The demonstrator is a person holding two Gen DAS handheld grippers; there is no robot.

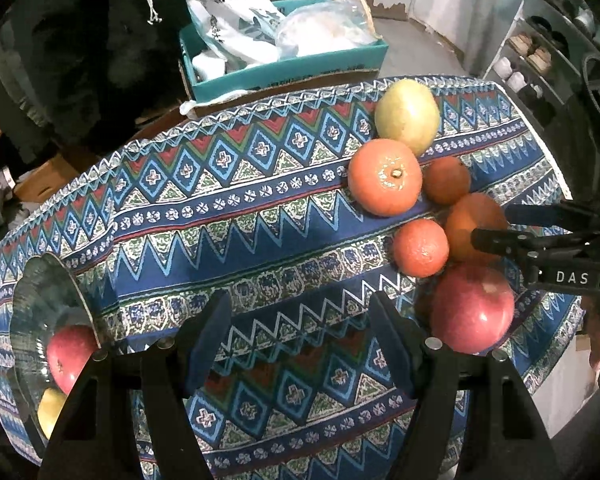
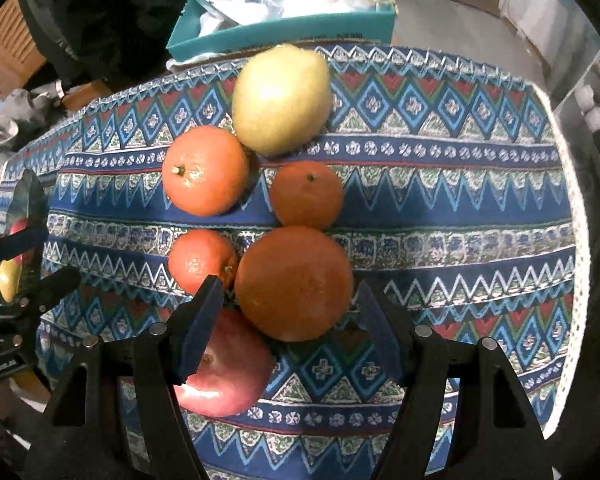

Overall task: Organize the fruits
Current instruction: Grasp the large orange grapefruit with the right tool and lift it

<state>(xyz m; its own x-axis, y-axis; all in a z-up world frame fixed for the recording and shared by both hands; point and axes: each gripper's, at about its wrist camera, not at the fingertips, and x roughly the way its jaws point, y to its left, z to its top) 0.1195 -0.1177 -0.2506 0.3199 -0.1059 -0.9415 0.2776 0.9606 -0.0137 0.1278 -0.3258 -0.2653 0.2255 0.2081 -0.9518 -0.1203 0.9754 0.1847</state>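
Between the spread right gripper (image 2: 290, 308), large matte orange (image 2: 294, 282), left gripper (image 1: 300, 320) spread too.

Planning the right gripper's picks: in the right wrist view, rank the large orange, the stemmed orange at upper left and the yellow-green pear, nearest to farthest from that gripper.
1. Large orange, between the open right gripper fingers.
2. Stemmed orange, upper left.
3. Yellow-green pear, at the far table edge.

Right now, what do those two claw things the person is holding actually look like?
Both are matte black plastic. The left gripper and right gripper each have two wedge-shaped fingers faced with dark blue pads and silver round screw heads. The right one's side shows white letters "DAS". No cables visible.
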